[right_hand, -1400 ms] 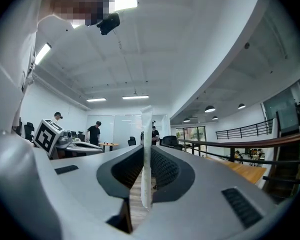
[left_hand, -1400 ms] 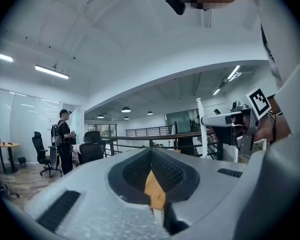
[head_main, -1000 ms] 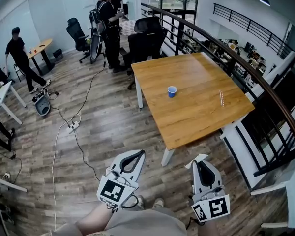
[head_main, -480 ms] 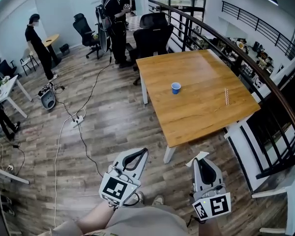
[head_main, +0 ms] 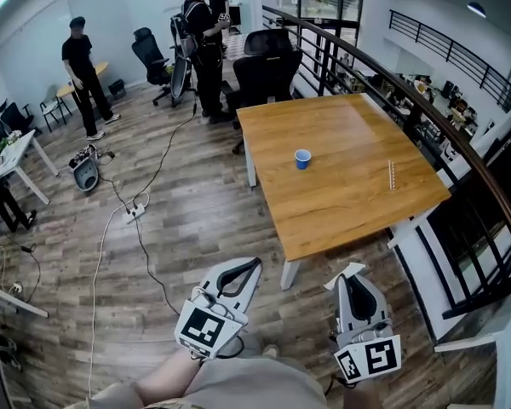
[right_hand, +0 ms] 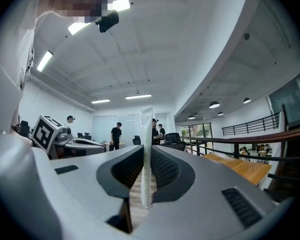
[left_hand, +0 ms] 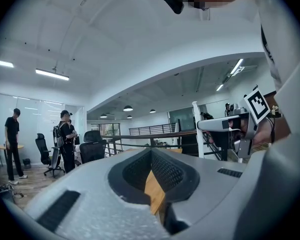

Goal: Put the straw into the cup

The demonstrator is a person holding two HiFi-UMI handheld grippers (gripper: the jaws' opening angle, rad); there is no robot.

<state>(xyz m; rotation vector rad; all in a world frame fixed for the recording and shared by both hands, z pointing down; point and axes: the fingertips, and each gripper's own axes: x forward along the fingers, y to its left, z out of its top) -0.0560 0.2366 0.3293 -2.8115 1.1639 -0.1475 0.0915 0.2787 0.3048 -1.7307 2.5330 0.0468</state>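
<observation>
A small blue cup (head_main: 302, 158) stands upright near the middle of the wooden table (head_main: 341, 211). The straw (head_main: 393, 175), thin and pale, lies flat near the table's right edge. Both grippers hang low in front of me, well short of the table. My left gripper (head_main: 250, 266) (left_hand: 151, 152) has its jaws together with nothing between them. My right gripper (head_main: 349, 277) (right_hand: 146, 149) is shut on a white paper strip (right_hand: 147, 154) that pokes past its tips as the strip's end (head_main: 344, 273).
Black office chairs (head_main: 268, 66) stand at the table's far side. A dark railing (head_main: 426, 109) runs along the right, past the table. Cables (head_main: 136, 220) trail over the wood floor at left. Two people (head_main: 203, 32) stand beyond the table; another person (head_main: 83, 75) is far left.
My view has drifted a little, so the table sits slightly higher. The person at far left has walked toward the back. Both grippers stay almost where they were.
</observation>
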